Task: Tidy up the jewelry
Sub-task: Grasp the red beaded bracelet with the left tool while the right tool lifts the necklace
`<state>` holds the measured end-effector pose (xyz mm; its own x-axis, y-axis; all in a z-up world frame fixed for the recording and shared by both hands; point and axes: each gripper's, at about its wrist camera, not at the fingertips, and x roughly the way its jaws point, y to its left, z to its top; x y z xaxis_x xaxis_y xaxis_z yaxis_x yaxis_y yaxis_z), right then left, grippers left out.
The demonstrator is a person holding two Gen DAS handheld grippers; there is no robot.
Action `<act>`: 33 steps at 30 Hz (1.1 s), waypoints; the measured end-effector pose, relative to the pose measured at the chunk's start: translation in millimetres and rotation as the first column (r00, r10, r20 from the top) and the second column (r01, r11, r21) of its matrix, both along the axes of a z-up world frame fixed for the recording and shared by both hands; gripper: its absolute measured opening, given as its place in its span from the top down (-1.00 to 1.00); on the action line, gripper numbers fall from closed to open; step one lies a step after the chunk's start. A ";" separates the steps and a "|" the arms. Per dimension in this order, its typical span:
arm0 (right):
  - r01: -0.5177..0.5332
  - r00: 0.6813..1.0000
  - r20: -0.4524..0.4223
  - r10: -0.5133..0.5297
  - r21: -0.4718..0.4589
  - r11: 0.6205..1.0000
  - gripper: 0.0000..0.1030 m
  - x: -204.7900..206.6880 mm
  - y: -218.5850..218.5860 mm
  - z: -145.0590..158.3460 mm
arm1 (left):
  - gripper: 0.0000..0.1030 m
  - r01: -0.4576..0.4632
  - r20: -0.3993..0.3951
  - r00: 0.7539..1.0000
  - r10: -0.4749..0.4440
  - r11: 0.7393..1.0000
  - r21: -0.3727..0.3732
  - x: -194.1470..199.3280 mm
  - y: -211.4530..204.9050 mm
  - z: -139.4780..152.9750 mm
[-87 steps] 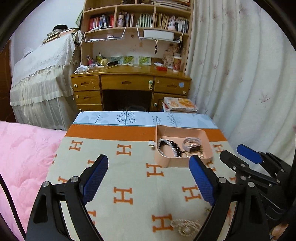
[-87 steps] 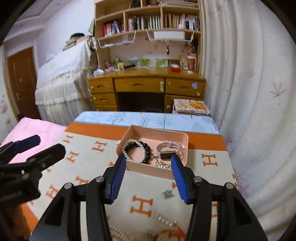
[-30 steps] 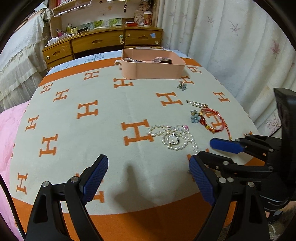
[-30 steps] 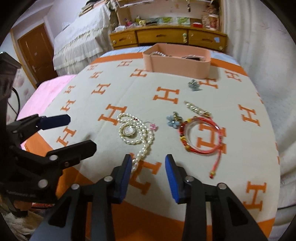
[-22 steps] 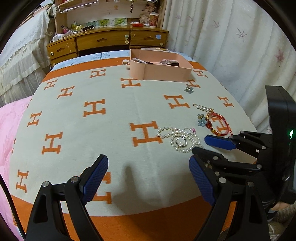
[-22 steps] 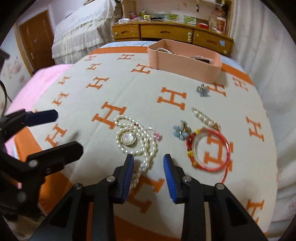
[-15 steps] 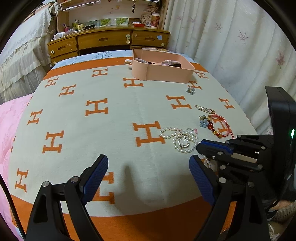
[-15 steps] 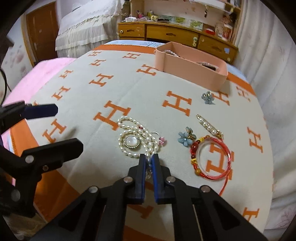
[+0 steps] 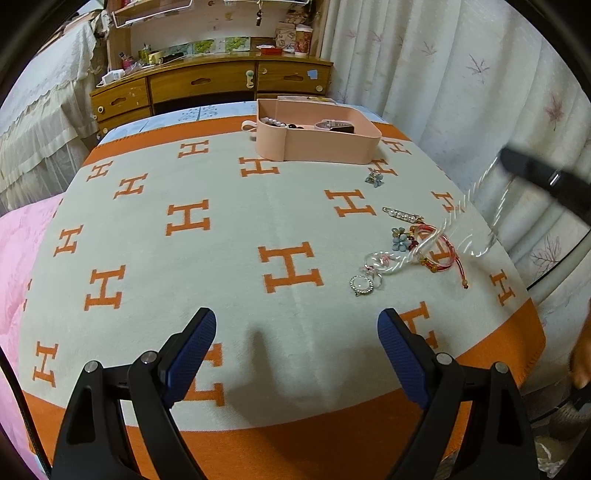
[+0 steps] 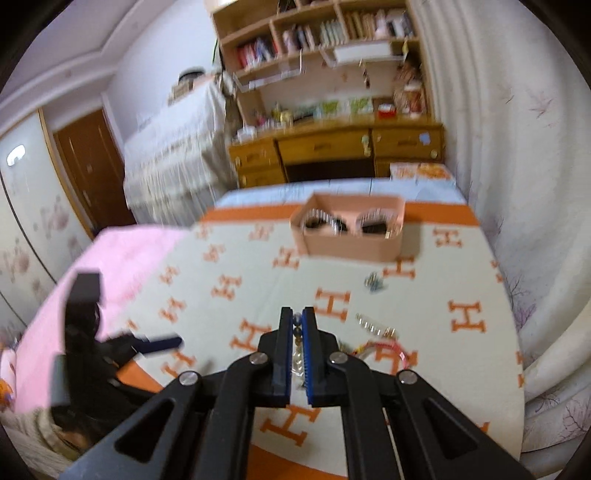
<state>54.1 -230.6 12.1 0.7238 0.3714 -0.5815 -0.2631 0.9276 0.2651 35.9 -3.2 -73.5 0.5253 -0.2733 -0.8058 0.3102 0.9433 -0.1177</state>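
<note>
A cream blanket [image 9: 221, 266] with an orange border, printed all over with orange letter H shapes, covers the surface; no other writing is legible. At its far side sits one peach-pink tray [image 9: 317, 142] with two compartments, holding a pearl and dark bead bracelet on the left and a watch on the right.

The right gripper [image 10: 296, 325] is clenched on a pearl necklace [image 9: 461, 221], which shows as a motion-blurred strand lifted off the blanket at the right, its round pendant [image 9: 362, 285] low, at or just above the cloth.

Lying near it on the blanket are one red cord bracelet [image 9: 439, 251], one pearl hair clip [image 9: 402, 215], one blue flower piece [image 9: 400, 238] and, farther off near the tray, one small flower charm [image 9: 375, 179].

The left gripper [image 9: 295, 350] hangs released, fingers wide apart, over the near edge.

Beyond stand a wooden desk [image 9: 207, 86] with drawers, a bookshelf [image 10: 314, 33], white curtains [image 9: 443, 74] at right and a pink bedspread [image 10: 122, 254] at left.
</note>
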 end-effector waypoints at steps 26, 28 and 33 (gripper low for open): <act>0.142 0.986 0.059 -0.154 0.165 0.976 0.91 -31.4 -86.4 -0.2 | -0.51 0.422 -0.026 0.907 -0.421 0.902 0.087 59.0 -134.9 22.0; 0.150 0.987 0.037 -0.158 0.171 0.974 0.91 -29.8 -89.6 -6.8 | -0.13 0.452 -0.101 0.891 -0.443 0.886 0.102 75.0 -152.6 17.6; 0.152 0.987 0.026 -0.159 0.181 0.972 0.91 -30.0 -92.8 -10.9 | 0.04 0.485 -0.214 0.863 -0.457 0.868 0.103 99.0 -176.4 6.6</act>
<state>24.1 -323.4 1.3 0.8022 0.3471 -0.4857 -0.1330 0.8971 0.4214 134.9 -179.6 -66.9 0.2092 -0.3223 -0.9232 0.7095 0.6998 -0.0836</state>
